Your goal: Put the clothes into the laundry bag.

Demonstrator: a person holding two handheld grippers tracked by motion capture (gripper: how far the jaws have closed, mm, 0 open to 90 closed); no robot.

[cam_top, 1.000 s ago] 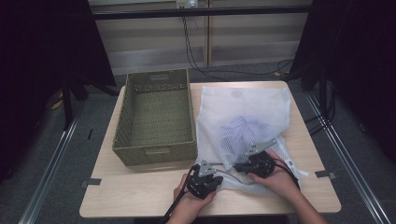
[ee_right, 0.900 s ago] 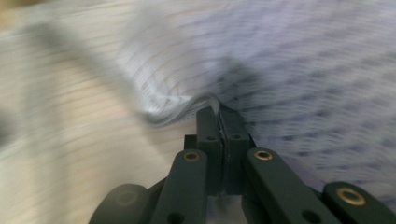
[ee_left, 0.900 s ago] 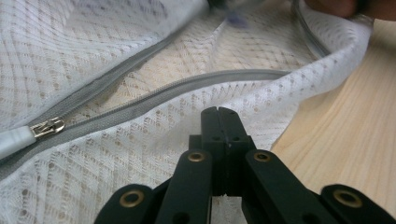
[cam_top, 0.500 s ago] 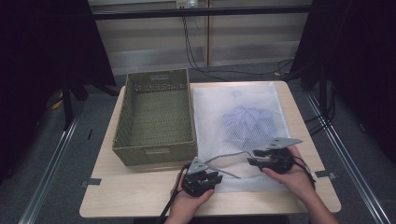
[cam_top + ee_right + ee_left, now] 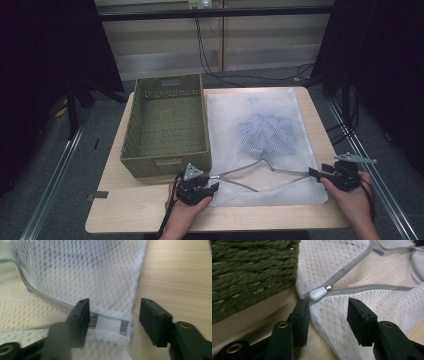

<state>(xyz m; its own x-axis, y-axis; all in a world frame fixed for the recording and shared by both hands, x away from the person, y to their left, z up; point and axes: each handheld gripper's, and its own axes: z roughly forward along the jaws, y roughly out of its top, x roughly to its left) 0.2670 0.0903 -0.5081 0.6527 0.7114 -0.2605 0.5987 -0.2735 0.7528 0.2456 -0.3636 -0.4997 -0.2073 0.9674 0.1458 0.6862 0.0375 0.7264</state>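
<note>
while the flat white mesh laundry bag (image 5: 265, 145) lies lengthwise away from the person, unzipped mouth nearest, left gripper (image 5: 328, 311) just opening, right gripper (image 5: 113, 313) released, both astride its corners

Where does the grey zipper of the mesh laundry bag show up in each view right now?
High view: the grey zipper runs open across the mesh laundry bag, lower middle, between the hands.
Left gripper view: it forks at the white pull, just above the jaws.
Right gripper view: it runs down the left to the corner between the jaws.
Shared landmark: the wooden table.
</note>
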